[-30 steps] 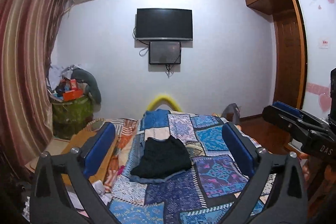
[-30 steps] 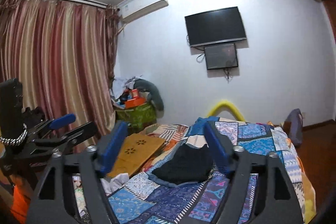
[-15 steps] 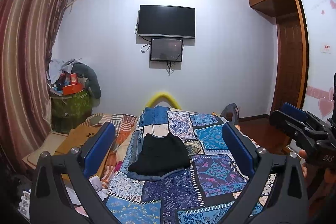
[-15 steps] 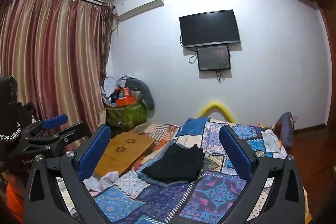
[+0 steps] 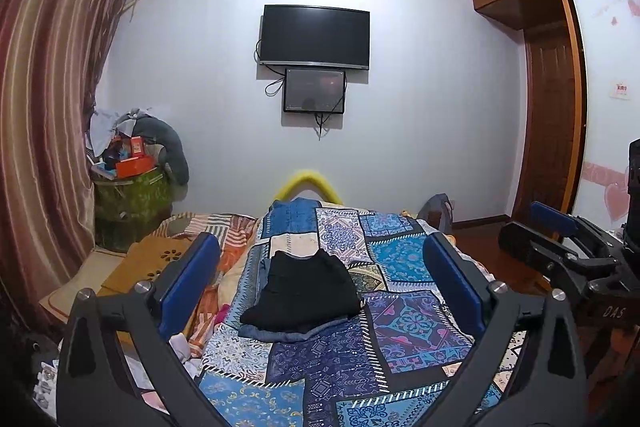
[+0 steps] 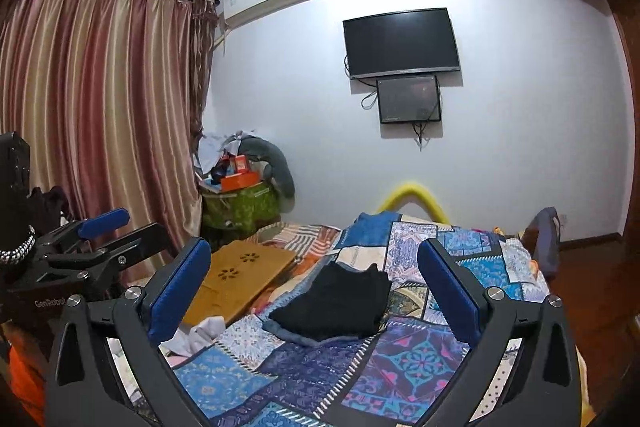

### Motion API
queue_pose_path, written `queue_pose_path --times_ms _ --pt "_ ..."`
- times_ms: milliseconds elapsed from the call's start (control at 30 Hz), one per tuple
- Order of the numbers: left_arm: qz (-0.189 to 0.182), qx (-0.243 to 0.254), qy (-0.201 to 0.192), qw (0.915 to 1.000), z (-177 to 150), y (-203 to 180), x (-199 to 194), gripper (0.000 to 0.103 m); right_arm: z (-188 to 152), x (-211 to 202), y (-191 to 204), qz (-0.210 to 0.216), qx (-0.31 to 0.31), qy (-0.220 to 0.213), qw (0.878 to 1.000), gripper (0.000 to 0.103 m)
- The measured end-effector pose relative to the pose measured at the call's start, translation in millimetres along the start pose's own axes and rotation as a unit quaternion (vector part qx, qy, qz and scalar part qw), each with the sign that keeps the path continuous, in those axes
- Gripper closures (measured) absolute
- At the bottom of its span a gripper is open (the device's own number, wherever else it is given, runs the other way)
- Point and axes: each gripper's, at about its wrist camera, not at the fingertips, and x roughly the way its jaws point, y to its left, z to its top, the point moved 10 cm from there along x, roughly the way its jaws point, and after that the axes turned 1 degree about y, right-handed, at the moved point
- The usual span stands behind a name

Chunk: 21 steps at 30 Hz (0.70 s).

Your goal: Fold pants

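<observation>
From the left wrist, the left tool [image 5: 320,277] hangs released with nothing between its blue pads, and the folded black pants [image 5: 306,291] lie at the centre of the patchwork bed [image 5: 416,319], atop a blue garment [image 5: 280,334]; the right tool [image 5: 560,255] shows at 3 o'clock, apart from the cloth. From the right wrist, the right tool [image 6: 314,291] stands spread wide and empty (pads clear of everything), the pants [image 6: 340,303] resting just beyond it, the left tool [image 6: 108,235] at 9 o'clock, a wooden board [image 6: 240,275] at 10 o'clock of the pants.
</observation>
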Motion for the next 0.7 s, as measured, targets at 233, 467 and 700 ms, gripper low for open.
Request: queue_pose_path --times_ms 233,467,700 --pt "0.000 0.000 0.002 1.0000 -2.6 0.6 2.7 0.000 -1.7 0.6 -0.2 0.002 0.001 0.007 1.000 0.000" --pt "-0.003 -0.002 0.004 1.0000 -3.1 3.0 5.4 0.000 -1.2 0.9 -0.9 0.002 0.004 0.010 1.000 0.000" --pt "-0.003 -0.003 0.009 0.9999 -5.6 5.9 8.9 0.000 -1.6 2.4 -1.6 0.000 0.005 0.015 1.000 0.000"
